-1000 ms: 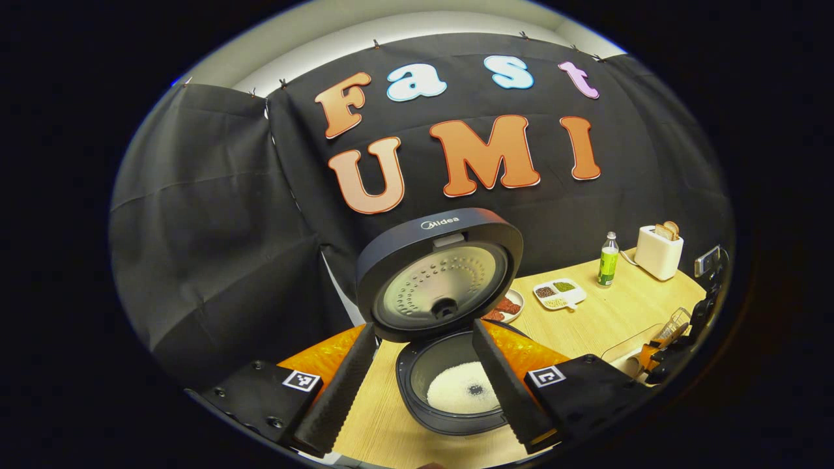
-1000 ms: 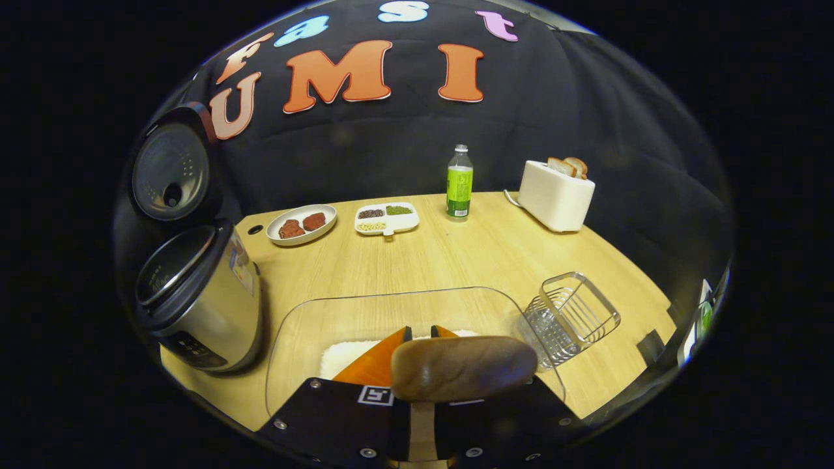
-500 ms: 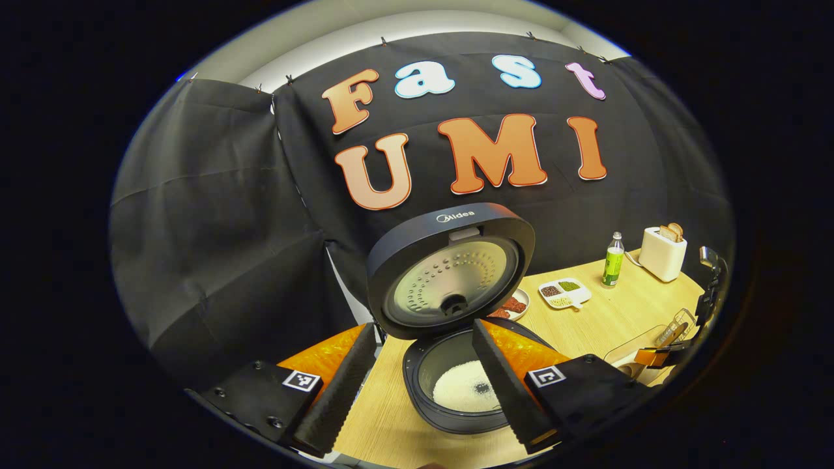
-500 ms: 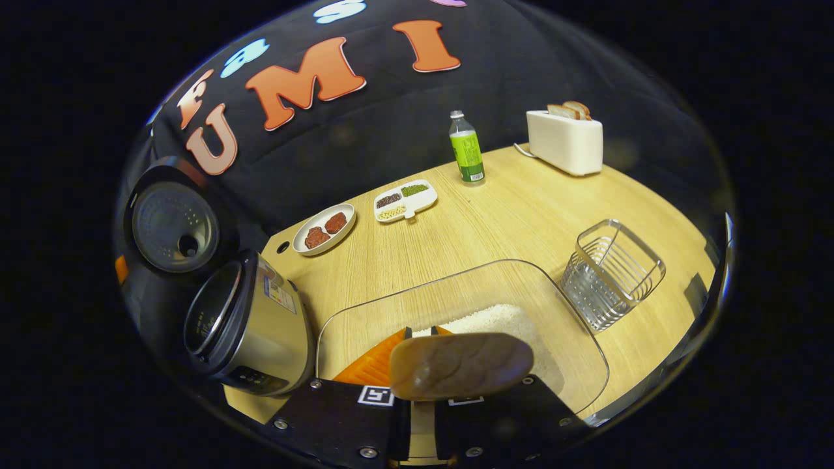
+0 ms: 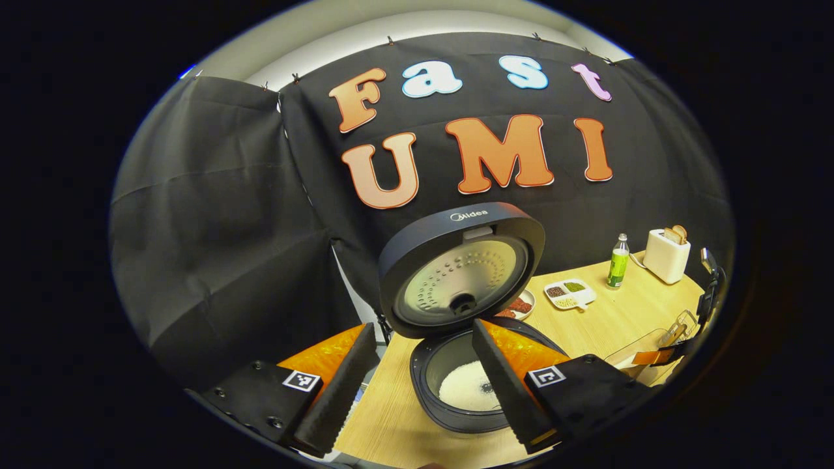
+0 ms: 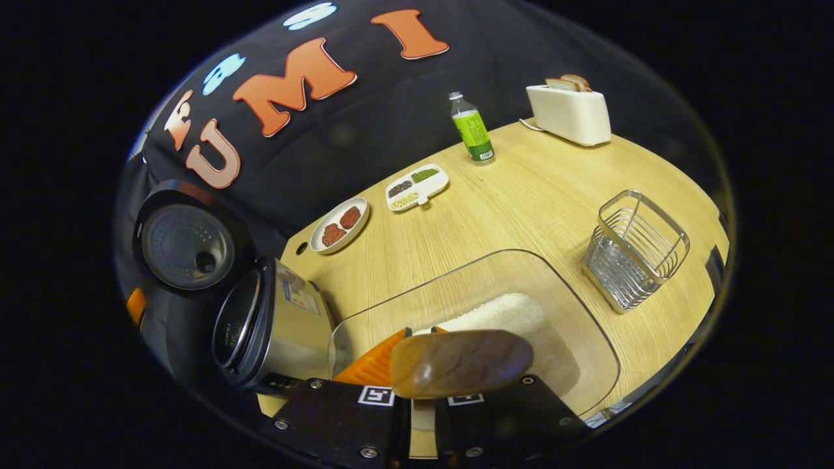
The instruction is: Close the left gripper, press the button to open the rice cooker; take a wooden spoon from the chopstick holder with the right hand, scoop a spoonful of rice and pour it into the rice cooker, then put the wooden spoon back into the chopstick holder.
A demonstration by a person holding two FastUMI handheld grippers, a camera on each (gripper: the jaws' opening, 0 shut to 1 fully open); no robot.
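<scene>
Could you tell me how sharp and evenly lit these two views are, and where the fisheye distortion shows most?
Left gripper view: evenly lit, rice cooker sharp, the table bending toward the rim. Right gripper view: the table edge curves strongly, the wooden spoon close to the lens looks soft, the clear rice container catches a thin highlight on its rim, and the chopstick holder throws a faint shadow.

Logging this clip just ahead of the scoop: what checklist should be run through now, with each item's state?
1. Rice cooker lid raised: ok.
2. Right tool shut on the wooden spoon: ok.
3. Spoon over the clear tray: ok.
4. Rice in the tray to scoop: ok.
5. Spoon's hollow facing up: cannot tell.
6. Chopstick holder upright, free for the return: ok.
</scene>
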